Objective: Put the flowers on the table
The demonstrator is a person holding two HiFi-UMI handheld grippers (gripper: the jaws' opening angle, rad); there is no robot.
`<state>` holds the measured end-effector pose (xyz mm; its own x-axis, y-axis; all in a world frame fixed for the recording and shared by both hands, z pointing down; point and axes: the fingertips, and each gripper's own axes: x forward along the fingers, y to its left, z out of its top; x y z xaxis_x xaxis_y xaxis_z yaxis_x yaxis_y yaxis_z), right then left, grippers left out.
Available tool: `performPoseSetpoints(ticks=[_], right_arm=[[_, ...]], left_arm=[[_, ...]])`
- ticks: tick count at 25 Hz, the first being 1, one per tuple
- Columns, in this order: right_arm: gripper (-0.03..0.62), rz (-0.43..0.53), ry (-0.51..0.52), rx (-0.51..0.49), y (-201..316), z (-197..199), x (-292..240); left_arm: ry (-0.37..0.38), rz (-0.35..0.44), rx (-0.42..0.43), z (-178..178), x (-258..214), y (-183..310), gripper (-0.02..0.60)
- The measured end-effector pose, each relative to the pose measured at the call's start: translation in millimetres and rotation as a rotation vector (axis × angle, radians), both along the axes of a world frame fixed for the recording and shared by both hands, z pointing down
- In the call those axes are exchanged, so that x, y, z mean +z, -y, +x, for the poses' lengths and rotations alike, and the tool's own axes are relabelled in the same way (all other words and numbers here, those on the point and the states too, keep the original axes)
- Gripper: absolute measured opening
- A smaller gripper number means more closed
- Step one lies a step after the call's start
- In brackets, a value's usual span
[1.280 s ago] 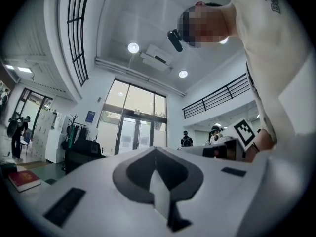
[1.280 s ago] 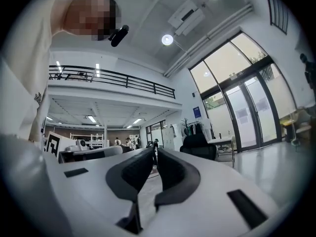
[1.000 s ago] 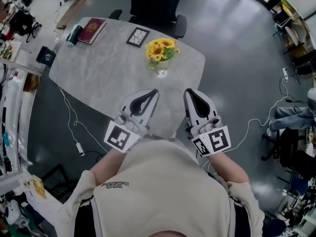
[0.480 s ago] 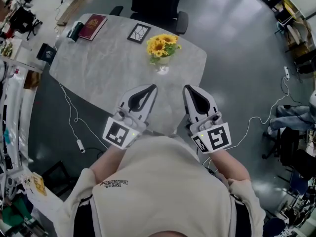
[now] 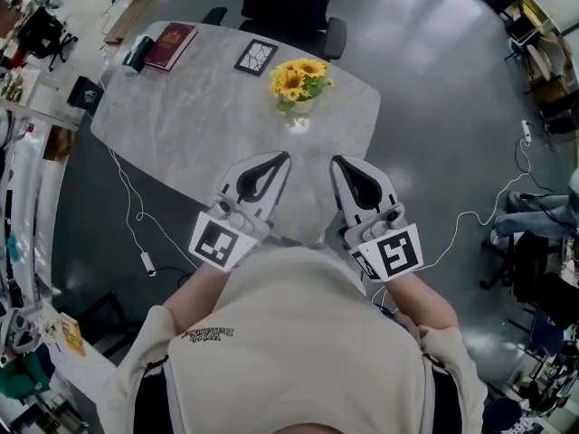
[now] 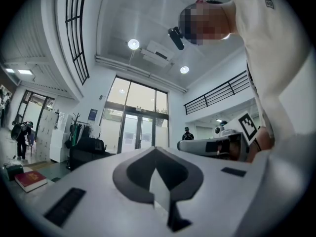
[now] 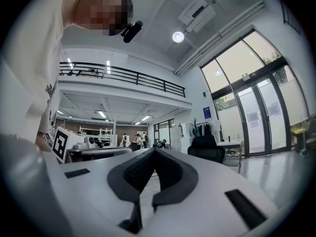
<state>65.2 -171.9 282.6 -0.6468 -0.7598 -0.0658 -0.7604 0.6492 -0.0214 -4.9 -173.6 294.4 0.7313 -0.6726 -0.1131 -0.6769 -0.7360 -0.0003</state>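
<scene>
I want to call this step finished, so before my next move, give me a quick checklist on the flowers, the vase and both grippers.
1. Flowers on the table: ok. The yellow flowers stand in a glass vase on the table.
2. Vase upright: ok, as far as the head view shows.
3. Left gripper empty: ok, jaws together, nothing between them.
4. Right gripper empty: ok, jaws together, nothing between them.
5. Grippers clear of the vase: ok, both sit at the table's near edge, apart from it.
6. Water in the vase: cannot tell.
</scene>
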Motion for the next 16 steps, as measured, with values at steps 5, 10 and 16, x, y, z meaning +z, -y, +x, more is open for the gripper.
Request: performPoseSetpoints(ticks=[5,10,16], right_arm=[[0.009,0.001,-0.005,-0.028,-2.1,-6.7,-0.2],[0.009,0.002,-0.004,-0.035,-7.0,-9.1,-0.1],[0.009,0.005,-0.003,-0.047,-5.7,-11.8,0.2]], left_arm=[[0.011,0.008,-0.001,-1.3,1.3,-0.8,-0.009],[0.010,0.005,0.004,-1.1,2.1,-6.0,-0.009],[0.012,-0.004,0.006,-1.2,2.7,-5.3,-0.009]])
